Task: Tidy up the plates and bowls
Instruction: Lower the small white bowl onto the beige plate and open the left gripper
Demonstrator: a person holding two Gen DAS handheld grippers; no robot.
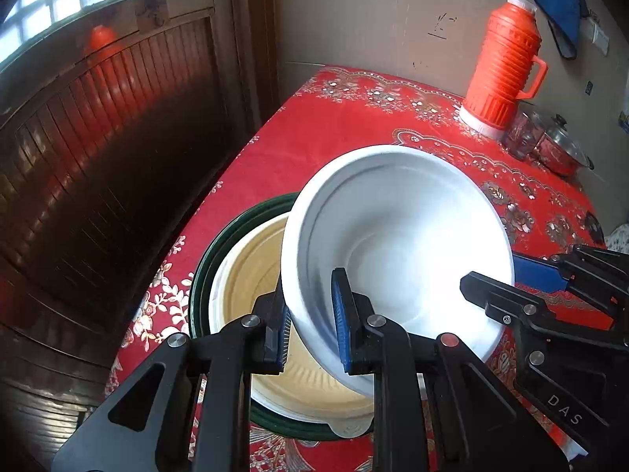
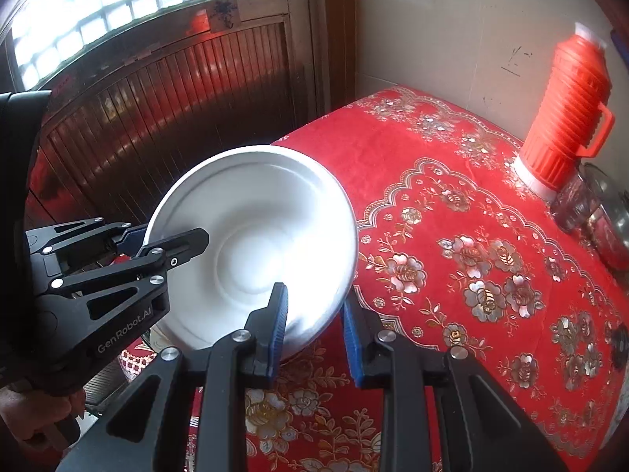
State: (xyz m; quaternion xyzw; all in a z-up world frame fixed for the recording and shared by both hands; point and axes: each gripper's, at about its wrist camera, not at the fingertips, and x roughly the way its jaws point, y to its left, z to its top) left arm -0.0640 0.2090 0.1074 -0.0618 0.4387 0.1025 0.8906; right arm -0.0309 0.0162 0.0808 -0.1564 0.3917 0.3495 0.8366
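Observation:
A white bowl [image 1: 397,236] is tilted and held above the table; it also shows in the right wrist view [image 2: 251,244]. My left gripper [image 1: 310,322] is shut on its near left rim. My right gripper [image 2: 314,326] straddles the bowl's right rim, with its blue pads [image 2: 277,326] on both sides of the rim; in the left wrist view it [image 1: 523,287] reaches in from the right. Below the bowl lies a cream plate [image 1: 251,275] inside a dark green plate [image 1: 204,271]. The left gripper shows in the right wrist view [image 2: 165,236].
The table has a red flowered cloth [image 2: 452,244]. An orange thermos [image 1: 503,63] stands at the back right, with a glass jar [image 1: 523,133] and a lidded steel pot [image 1: 562,149] beside it. A dark wooden door [image 1: 98,137] is left of the table.

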